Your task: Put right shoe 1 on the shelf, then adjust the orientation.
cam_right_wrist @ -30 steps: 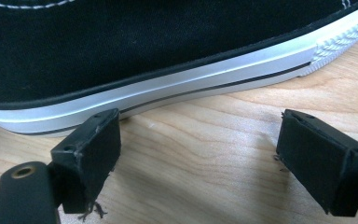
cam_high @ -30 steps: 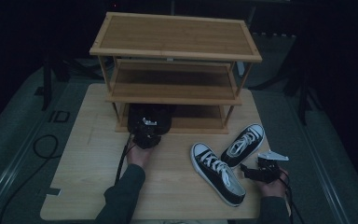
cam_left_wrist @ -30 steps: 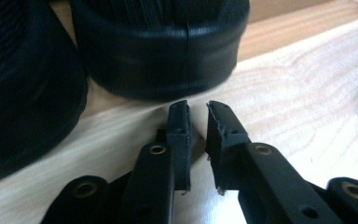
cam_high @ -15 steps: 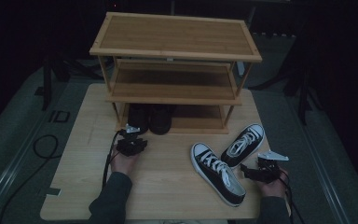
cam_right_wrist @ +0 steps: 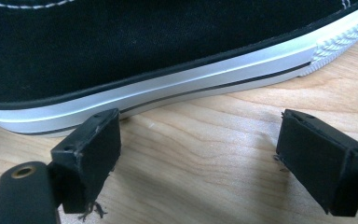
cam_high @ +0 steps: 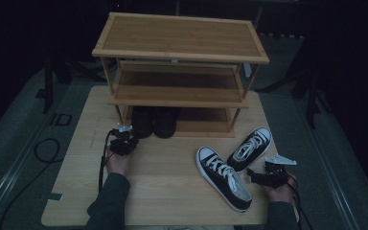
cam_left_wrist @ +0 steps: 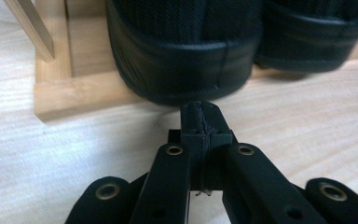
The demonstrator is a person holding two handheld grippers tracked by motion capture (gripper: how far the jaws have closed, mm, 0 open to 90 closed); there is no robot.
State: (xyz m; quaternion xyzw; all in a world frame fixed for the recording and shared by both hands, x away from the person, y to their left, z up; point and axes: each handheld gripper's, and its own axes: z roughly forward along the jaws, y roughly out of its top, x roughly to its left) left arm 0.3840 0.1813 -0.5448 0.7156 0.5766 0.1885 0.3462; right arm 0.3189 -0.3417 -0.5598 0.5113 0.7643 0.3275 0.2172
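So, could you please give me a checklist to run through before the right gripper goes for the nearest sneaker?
1. Right gripper open: ok, jaws wide apart in the right gripper view.
2. Nothing between its jaws: ok, bare table there.
3. Nearest sneaker within reach: ok, its white sole lies just ahead of the jaws.
4. Left gripper empty: ok, its jaws have just been closing and are shut on nothing.
5. All-black shoes stowed on the bottom shelf: ok.
6. Middle shelf free for sneakers: ok.
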